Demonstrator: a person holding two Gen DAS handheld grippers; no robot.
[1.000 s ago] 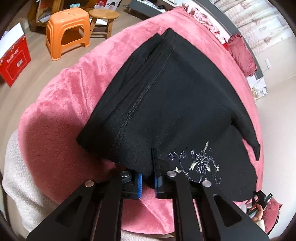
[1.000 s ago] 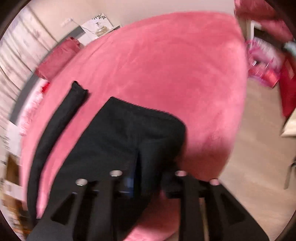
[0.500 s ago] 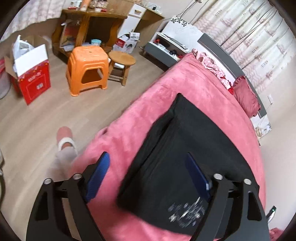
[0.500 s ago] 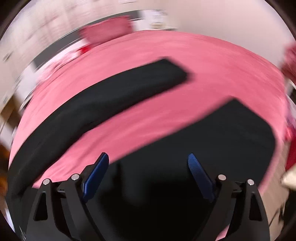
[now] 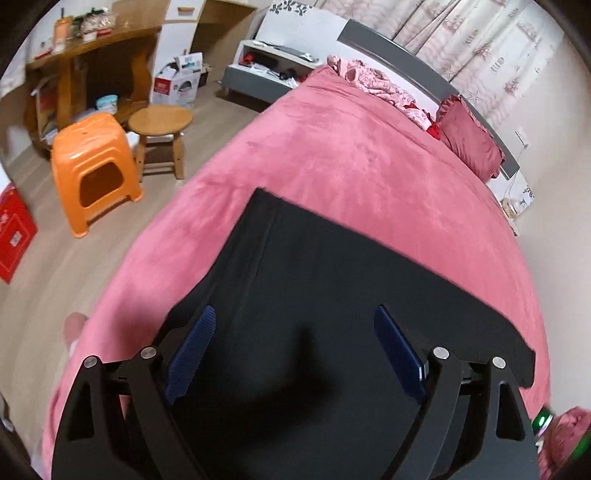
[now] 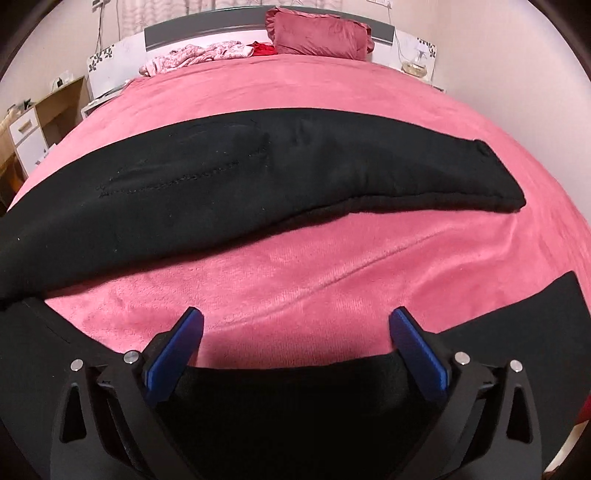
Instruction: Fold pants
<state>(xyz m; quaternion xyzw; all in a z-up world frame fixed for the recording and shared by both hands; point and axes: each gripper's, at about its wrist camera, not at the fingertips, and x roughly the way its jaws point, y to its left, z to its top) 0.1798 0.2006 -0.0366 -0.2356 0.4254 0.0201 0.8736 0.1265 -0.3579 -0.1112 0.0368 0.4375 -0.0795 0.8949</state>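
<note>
We see the black pants [image 5: 332,295] lying flat on the pink bedspread [image 5: 332,155], their matte fabric folded into a broad slab. In the right view one leg [image 6: 258,177] stretches from nine to three o'clock, possibly doubled over. Our left gripper [image 5: 295,350] and right gripper [image 6: 295,350] hover above them, fingers spread wide, holding nothing.

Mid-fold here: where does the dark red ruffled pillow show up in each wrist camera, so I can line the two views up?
Left wrist: dark red pillow at upper right, against the grey headboard.
Right wrist: pillow at top centre, against the same headboard.
Shared landmark: the crumpled pink floral cloth beside it.
</note>
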